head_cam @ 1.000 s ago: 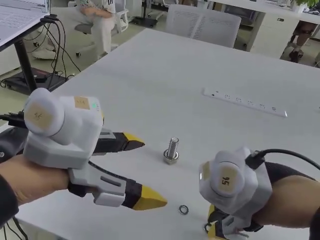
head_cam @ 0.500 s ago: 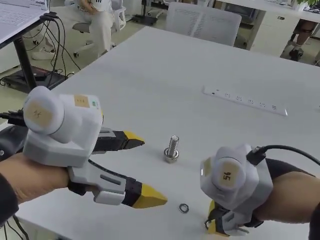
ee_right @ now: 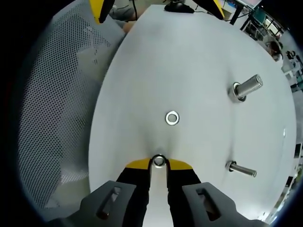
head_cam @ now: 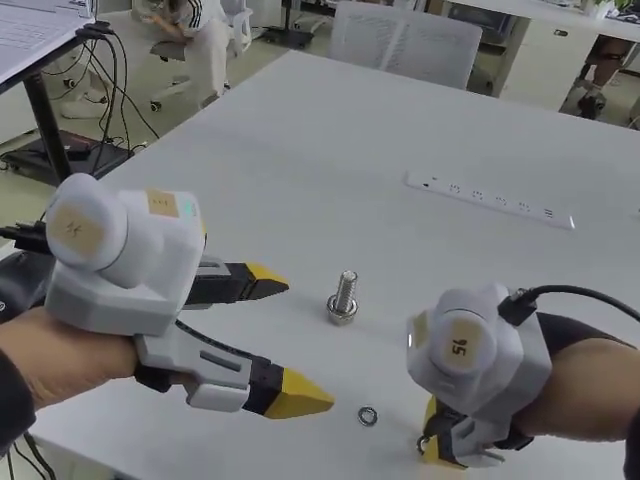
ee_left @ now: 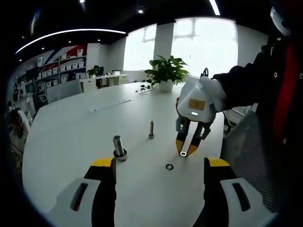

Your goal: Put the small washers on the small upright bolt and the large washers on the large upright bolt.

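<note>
Head view: large bolt [head_cam: 343, 298] upright on tabletop [head_cam: 330, 150], frame centre. Loose washer [head_cam: 367, 416] flat below it, lower centre, apart from bolt. Left tool [head_cam: 301, 346] lower left, tips spread wide, left of bolt and loose washer. Right tool [head_cam: 440, 452] lower right, just right of loose washer. Power strip [head_cam: 490, 203] upper right, behind bolt. Chair [head_cam: 405, 45] top centre, beyond tabletop's far edge.

Right gripper view: second washer [ee_right: 159, 161] pinched between tool tips, bottom centre. Loose washer at centre. Small bolt [ee_right: 240, 168] lower right, large bolt upper right.

Left claw [head_cam: 300, 345] spread wide, right claw [ee_right: 159, 162] pinched.
</note>
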`<act>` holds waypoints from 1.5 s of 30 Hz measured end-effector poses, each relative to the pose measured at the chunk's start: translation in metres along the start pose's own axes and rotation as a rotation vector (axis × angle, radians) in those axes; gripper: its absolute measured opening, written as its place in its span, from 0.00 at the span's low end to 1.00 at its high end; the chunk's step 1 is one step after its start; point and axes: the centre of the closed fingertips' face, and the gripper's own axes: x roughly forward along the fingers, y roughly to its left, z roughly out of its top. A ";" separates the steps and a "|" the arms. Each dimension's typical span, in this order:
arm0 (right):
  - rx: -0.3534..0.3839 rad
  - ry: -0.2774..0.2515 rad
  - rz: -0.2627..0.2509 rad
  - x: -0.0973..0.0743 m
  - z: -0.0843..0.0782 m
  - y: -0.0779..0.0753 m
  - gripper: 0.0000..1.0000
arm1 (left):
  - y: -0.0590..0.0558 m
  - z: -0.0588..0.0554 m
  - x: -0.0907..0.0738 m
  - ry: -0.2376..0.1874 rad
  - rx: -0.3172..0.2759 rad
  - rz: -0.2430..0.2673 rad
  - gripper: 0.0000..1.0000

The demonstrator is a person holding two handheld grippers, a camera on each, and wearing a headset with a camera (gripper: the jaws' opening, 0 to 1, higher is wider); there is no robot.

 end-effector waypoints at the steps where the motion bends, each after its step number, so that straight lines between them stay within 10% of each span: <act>1: 0.004 0.001 0.000 -0.001 -0.002 -0.001 0.14 | 0.000 0.000 0.000 0.001 0.000 -0.001 0.75; 45: 0.174 -0.027 -0.106 -0.050 -0.049 -0.063 0.14 | 0.006 -0.006 0.009 0.033 -0.007 -0.024 0.75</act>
